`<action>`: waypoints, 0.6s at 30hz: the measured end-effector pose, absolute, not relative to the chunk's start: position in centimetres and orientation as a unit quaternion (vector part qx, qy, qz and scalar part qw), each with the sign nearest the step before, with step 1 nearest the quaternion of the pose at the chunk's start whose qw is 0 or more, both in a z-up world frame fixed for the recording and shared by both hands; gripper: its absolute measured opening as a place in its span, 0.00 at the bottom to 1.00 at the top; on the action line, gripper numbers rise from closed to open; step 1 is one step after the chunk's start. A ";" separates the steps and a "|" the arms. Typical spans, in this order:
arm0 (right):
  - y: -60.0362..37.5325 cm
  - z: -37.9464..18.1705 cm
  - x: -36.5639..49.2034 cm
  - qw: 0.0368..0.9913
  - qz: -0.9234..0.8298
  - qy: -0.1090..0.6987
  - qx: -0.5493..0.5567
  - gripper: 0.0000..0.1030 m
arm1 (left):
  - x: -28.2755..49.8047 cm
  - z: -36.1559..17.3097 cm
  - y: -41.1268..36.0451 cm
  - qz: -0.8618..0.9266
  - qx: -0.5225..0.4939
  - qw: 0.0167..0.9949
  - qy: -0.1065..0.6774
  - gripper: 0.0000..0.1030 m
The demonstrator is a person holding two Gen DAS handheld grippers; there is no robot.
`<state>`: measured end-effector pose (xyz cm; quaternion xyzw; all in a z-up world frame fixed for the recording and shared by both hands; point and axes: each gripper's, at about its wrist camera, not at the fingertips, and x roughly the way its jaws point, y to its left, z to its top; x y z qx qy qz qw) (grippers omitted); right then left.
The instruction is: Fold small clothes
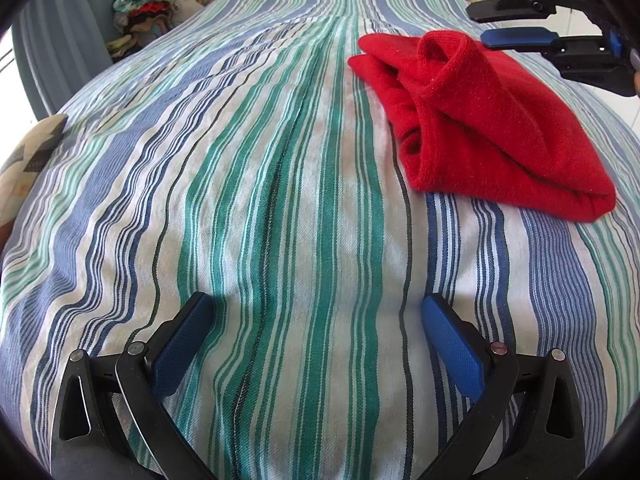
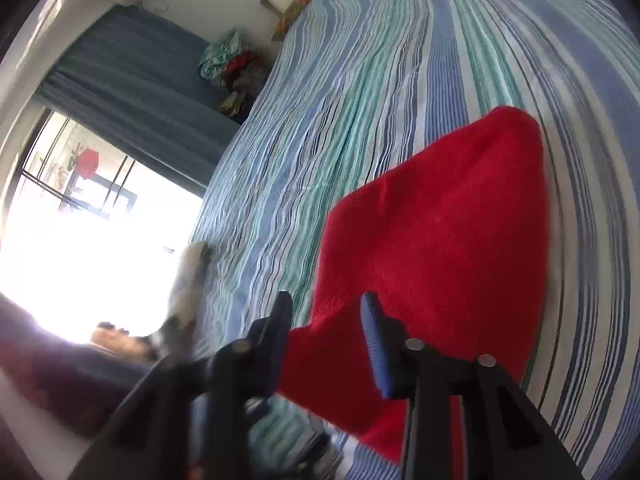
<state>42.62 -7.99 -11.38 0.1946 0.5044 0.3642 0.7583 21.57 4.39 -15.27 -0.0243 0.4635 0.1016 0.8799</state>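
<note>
A red knitted garment (image 1: 500, 120) lies folded in a thick bundle on the striped bedspread (image 1: 280, 160), toward the right side of the left wrist view. My left gripper (image 1: 316, 304) hangs open over bare bedspread, well short of the garment, with nothing between its blue pads. My right gripper (image 1: 480, 24) hovers just past the garment's far right edge, its fingers a little apart and empty. In the right wrist view the red garment (image 2: 440, 240) fills the space under and ahead of my right gripper (image 2: 327, 298), whose pads do not press on it.
A heap of mixed clothes (image 1: 146, 12) is piled beside the bed's far left corner, next to a blue curtain (image 1: 60, 40). A patterned cushion (image 1: 24, 160) sits at the bed's left edge. A bright window (image 2: 80, 220) lies beyond the bed.
</note>
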 end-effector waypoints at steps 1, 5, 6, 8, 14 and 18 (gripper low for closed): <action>-6.5 -11.8 42.0 0.761 0.374 0.504 0.166 0.21 | 21.6 -15.3 4.4 0.101 -0.024 0.880 0.463 1.00; 0.0 -16.1 38.9 0.734 0.413 0.537 0.046 0.09 | 21.5 -15.2 4.4 0.099 -0.025 0.881 0.462 1.00; 1.3 -17.6 38.0 0.715 0.425 0.556 0.007 0.06 | 21.5 -15.2 4.4 0.099 -0.024 0.881 0.462 1.00; 2.4 -19.1 36.4 0.688 0.446 0.571 -0.038 0.06 | 21.4 -15.2 4.4 0.099 -0.025 0.881 0.461 1.00; -1.8 -13.7 36.3 0.721 0.447 0.529 0.013 0.09 | 21.5 -15.2 4.4 0.101 -0.025 0.881 0.462 1.00; -6.5 -11.0 36.2 0.766 0.418 0.489 0.023 0.10 | 21.5 -15.2 4.4 0.101 -0.024 0.881 0.462 1.00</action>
